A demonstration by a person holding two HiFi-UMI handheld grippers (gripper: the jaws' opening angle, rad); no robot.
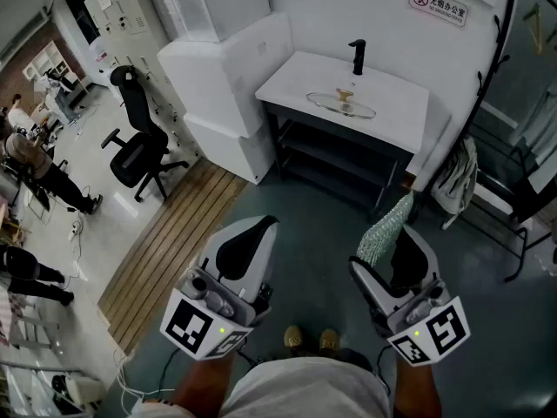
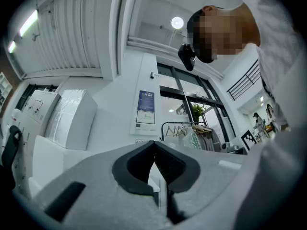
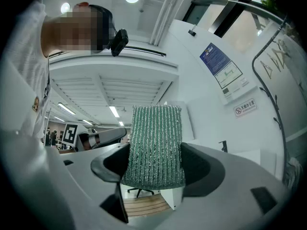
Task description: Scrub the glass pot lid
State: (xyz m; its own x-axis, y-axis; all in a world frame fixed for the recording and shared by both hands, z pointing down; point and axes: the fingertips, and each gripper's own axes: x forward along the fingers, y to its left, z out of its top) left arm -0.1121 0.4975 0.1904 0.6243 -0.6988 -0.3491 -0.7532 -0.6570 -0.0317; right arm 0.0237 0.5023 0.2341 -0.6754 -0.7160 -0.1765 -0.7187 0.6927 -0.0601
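The glass pot lid (image 1: 340,104) with a gold knob lies on a white sink counter (image 1: 383,90) far ahead, beside a black faucet (image 1: 357,57). Both grippers hang low near my body, well short of the counter. My left gripper (image 1: 261,233) is shut with nothing between its jaws, which meet tip to tip in the left gripper view (image 2: 154,150). My right gripper (image 1: 402,233) is shut on a green ribbed scrubbing cloth (image 1: 385,226), which stands up between the jaws in the right gripper view (image 3: 156,145).
White boxy appliances (image 1: 228,77) stand left of the counter. A black office chair (image 1: 137,144) is on the pale floor at left, past a strip of wooden decking (image 1: 174,242). A black coat rack (image 1: 500,77) with a hanging bag (image 1: 457,177) stands at right. People (image 1: 35,168) are at far left.
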